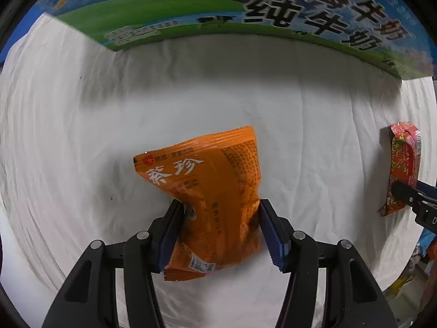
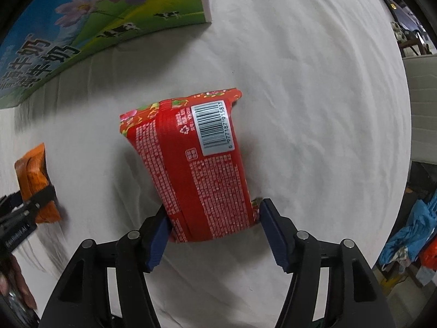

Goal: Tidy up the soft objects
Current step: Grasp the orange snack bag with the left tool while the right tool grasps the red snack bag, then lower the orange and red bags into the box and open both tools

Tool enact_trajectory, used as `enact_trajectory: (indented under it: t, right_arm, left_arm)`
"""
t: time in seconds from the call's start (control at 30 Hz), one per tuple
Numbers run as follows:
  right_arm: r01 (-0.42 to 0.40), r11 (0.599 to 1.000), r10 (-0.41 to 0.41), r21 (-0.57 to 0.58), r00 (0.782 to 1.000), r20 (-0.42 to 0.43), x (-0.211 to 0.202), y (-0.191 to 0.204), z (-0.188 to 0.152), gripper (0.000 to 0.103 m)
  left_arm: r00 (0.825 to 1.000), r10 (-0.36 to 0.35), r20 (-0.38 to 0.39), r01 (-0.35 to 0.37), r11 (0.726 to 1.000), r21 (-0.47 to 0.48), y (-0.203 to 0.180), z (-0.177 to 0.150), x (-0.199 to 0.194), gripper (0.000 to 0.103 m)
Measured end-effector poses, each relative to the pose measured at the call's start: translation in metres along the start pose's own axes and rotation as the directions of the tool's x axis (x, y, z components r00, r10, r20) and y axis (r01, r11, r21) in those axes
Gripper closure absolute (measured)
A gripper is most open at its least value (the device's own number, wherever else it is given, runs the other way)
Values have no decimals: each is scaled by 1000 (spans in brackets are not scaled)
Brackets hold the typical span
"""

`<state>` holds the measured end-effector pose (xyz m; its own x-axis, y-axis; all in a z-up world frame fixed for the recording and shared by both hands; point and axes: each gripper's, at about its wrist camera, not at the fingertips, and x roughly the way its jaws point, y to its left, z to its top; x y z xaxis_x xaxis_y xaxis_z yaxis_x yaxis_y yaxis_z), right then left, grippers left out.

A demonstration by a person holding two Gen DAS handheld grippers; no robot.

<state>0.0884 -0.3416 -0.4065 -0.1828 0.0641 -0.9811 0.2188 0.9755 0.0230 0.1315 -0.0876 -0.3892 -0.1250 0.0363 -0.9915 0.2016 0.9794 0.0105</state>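
On the white sheet (image 1: 82,136) before the milk carton box (image 1: 218,8), my left gripper (image 1: 218,218) clamps the lower half of an orange snack packet (image 1: 213,191), its blue pads (image 1: 170,235) pressing both sides and the packet's top pointing toward the box. To its right, my right gripper (image 2: 213,218) squeezes a red snack packet (image 2: 196,169) near its bottom end, barcode (image 2: 211,128) facing up.
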Motion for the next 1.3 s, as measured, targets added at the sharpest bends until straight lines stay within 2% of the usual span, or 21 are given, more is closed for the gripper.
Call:
enact_trajectory:
  t: [0.17,0.27,0.43,0.67,0.97,1.13,1.3]
  right_arm:
    - [-1,1000,1,15,1000,-3,4,3,1,37]
    - [23,1000,-23,-1,1000,4,3,16,3,38]
    - [31,999,-30,-11,999,20,1,34,-4,46]
    - [-26,999,28,-31,997,65,-33,48,-26,49]
    - [-131,989,141,-71,977,160,-98,71,-71,49]
    - [-176,980,193,-94,956,221,-146,81,-95,49]
    - [-220,970,242,-107,929,279,-185,67,-104,49]
  left_arm:
    - [1000,-14,-3,14,1000,-12,1,8,5,49]
    - [1000,-22,-2,22,1000,-12,26,8,4,49]
    - [999,-38,6,38,999,-16,34,5,-1,49]
    - [993,-83,85,83,997,10,36,-5,-50,50]
    - [962,-139,236,125,989,75,28,-28,-138,50]
    - [942,-158,295,134,986,100,26,-34,-178,50]
    - [919,-186,347,156,981,112,23,-36,-215,50]
